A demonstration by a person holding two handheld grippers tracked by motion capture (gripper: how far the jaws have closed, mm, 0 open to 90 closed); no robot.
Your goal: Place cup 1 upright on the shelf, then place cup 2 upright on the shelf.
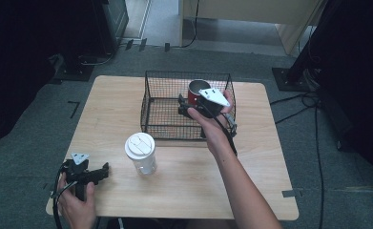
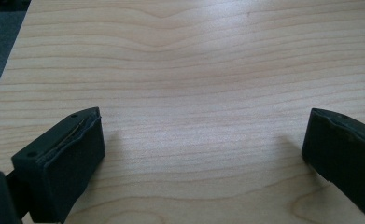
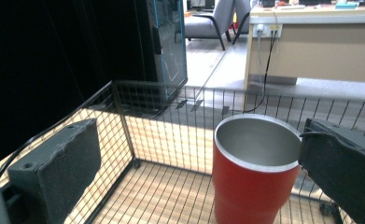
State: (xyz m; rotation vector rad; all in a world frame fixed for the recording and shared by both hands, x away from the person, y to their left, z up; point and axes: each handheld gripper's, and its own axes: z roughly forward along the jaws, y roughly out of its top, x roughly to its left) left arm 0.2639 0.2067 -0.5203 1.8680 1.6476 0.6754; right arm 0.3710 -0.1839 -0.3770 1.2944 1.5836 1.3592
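Hovering inside the black wire basket [image 1: 148,102], the right tongs [image 1: 182,105] were spread wide and gripped nothing. In the right gripper view the red metal tumbler with a bare steel inside [image 3: 255,172] stood upright on the basket floor, set between the two black jaws but much nearer the right-hand one, which looked to be just beside or touching its rim; I could not tell which. From the high view the tumbler [image 1: 197,90] sat toward the far right part of the basket, partly hidden by the grey three-cornered plate on the tongs.

A clear plastic cup with a white lid [image 1: 141,152] stood upright on the light wooden surface [image 1: 260,167], just outside the basket's near wall, toward its left corner. The left tongs [image 1: 103,171] rested low over the surface, well apart from the basket, near the front left corner of the surface. In the left gripper view those tongs [image 2: 203,144] were released too, with bare wood grain between the jaws.
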